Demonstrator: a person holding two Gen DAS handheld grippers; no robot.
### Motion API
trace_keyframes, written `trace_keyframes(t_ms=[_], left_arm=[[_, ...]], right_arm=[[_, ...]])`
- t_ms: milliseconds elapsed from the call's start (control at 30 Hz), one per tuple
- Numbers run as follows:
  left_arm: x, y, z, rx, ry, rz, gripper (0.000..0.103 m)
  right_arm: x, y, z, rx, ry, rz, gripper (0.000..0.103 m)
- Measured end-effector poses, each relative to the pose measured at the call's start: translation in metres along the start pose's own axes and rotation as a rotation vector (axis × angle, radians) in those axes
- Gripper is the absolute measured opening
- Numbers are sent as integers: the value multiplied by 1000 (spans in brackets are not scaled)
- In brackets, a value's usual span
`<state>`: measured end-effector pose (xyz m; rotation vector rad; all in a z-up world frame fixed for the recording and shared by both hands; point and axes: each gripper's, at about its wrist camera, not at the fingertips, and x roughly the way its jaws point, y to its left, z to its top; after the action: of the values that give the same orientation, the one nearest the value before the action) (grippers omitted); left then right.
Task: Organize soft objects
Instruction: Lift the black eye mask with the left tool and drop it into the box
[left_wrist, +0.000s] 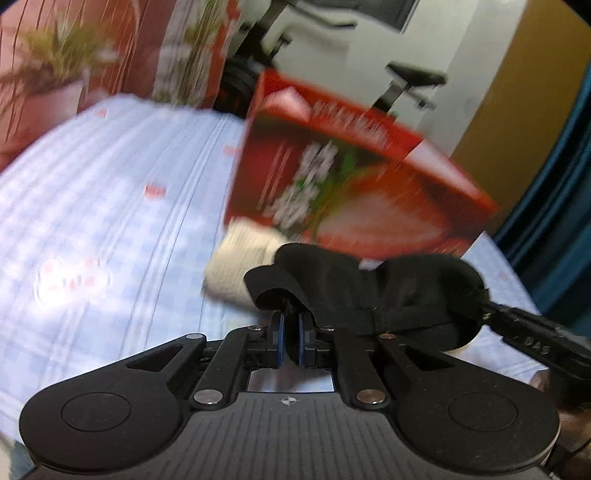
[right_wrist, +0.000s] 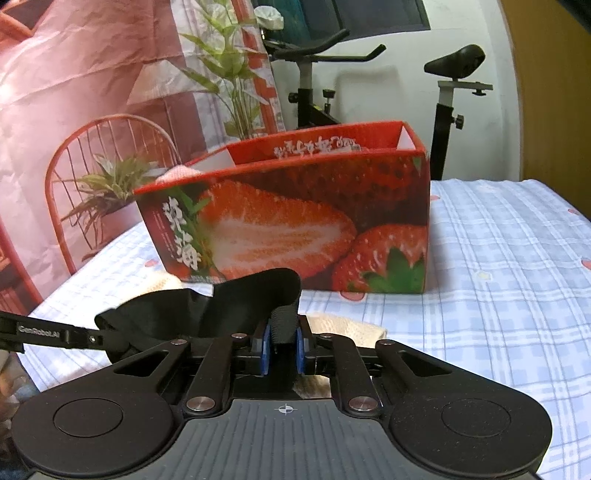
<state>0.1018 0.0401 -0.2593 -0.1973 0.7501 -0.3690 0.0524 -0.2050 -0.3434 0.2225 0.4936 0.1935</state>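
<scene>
While both claws gripped one black garment, the scene read as follows.

Surface: a bed cover (right_wrist: 498, 258) in pale blue-and-white check with small red and pink marks lay across the whole foreground.
Box: an open-topped red carton (right_wrist: 295, 221) printed with strawberries stood on the cover; something pale pink showed above its left rim.
Room: a pink printed backdrop (right_wrist: 74, 74) with a chair and potted plants hung behind the bed, an exercise bike (right_wrist: 450, 92) stood by the white wall, and a tan panel sat at the right edge.
Black sock (right_wrist: 221, 306): it hung stretched between the two grippers, just in front of the box and above the cover.
Cream cloth (right_wrist: 347, 323): it lay on the cover under the black sock, close to the box.
Left gripper (left_wrist: 291, 325): angled downward toward the cover, its blue pads were nearly together, pinching one end of the black sock; that view was blurred.
Right gripper (right_wrist: 283, 339): tilted slightly down and facing the box, its pads were clamped narrowly on the ribbed cuff.
</scene>
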Motion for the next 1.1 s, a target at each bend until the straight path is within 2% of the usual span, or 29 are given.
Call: trace_keyframes(t_ms=[300,433,567,733,900,1100], left_arm=[[-52,-38,59,165,-227,-53,8],[-51,-56,91,212,-280,-57,8],[-33,-66,119,252,-297,-36,8],[12,-71,159,209,-259,15,8],[58,-78,183,219,-173,51,8],[104,-71,186,181,-31,66,8]], right_arm=[[-35,3,48,-11,-153,43,11],[-43,3,81,-32,-208,60,11],[-37,-1,115,-41,-241,55,11],[-7,-7,158,-40,-250,7,11],[39,-7,190,-67,-198,-54,11],[83,-13,192,-47,-113,-100,11]])
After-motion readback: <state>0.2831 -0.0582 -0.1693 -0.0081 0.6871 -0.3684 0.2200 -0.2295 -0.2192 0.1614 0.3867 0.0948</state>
